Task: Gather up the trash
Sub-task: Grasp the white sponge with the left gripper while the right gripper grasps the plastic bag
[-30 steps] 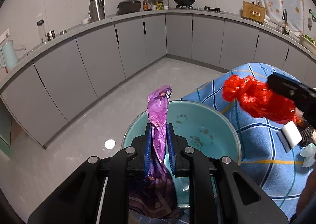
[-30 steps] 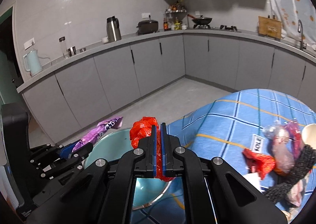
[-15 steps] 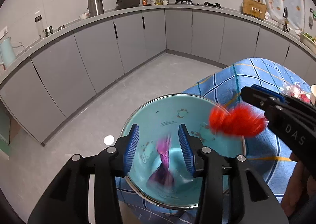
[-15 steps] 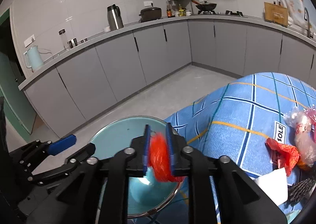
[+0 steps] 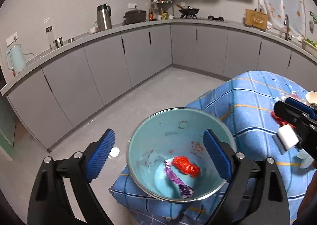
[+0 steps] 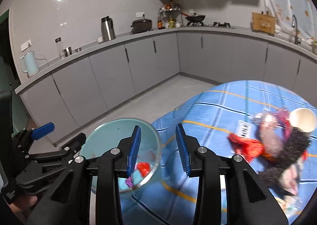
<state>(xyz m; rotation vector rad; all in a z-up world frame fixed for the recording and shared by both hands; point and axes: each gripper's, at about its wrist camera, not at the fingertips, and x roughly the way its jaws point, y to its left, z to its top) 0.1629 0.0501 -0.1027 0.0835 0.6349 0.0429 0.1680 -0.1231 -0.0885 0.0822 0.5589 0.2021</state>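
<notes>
Both wrappers have dropped since a second ago: then I had the purple wrapper (image 5: 178, 180) pinched in my left claw (image 5: 158, 155) and the red wrapper (image 5: 185, 165) in my right claw (image 6: 158, 150); now both lie at the bottom of the teal basin (image 5: 178, 125), touching each other, red toward the right and purple just left of it and running toward the near rim.

My left claw is released, its blue pads spread wide to either side of the basin in the lower half of the left wrist view. My right claw is likewise released and holds nothing; in the right wrist view its pads stand apart at lower centre, with the basin behind the left pad and the blue checked cloth (image 6: 218, 106) behind the right one. The basin sits at the near left corner of the cloth-covered worktop.

More trash remains at the right of the right wrist view, blurred: a red scrap (image 6: 245, 145), a clear bag with pinkish contents (image 6: 269, 131), a dark knitted piece (image 6: 293, 149) and a white paper cup (image 6: 302, 120), all close together on the cloth. In the left wrist view a white block (image 5: 286, 138) lies at the right edge, just beside the right claw's black body.
</notes>
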